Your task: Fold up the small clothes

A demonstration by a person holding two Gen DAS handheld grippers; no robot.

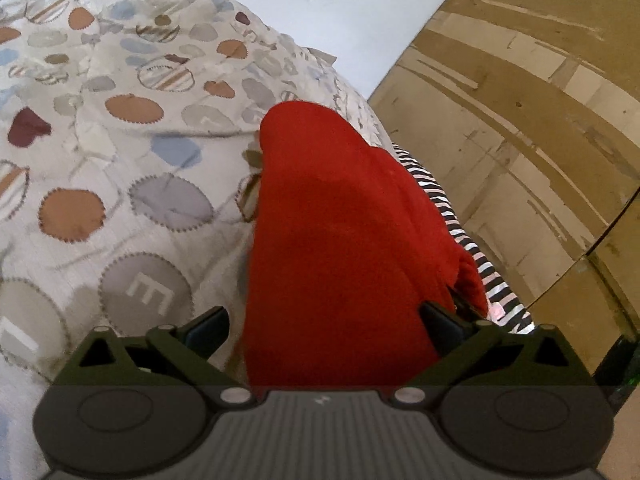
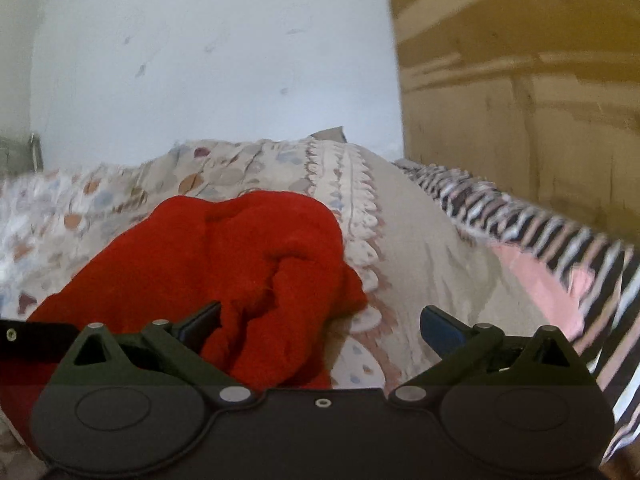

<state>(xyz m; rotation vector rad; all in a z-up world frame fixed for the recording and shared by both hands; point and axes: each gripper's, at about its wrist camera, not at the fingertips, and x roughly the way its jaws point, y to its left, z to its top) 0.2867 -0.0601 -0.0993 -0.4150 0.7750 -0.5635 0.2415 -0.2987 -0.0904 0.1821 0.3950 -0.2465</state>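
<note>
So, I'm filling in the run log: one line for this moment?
left claw: open, red garment between fingers | right claw: open beside it | bedspread beneath

Bed covered by a pale quilt (image 1: pixel 120 152) printed with scalloped circles and hearts in brown, grey, blue and maroon; a scalloped border band runs along its edge in the right wrist view. Black-and-white striped fabric with pink (image 2: pixel 552 240) lies along the bed's far side. Behind: plain white wall (image 2: pixel 216 60), lightly marked. Beside it, a tan wooden panel (image 1: pixel 520 128), scuffed and streaked.
</note>
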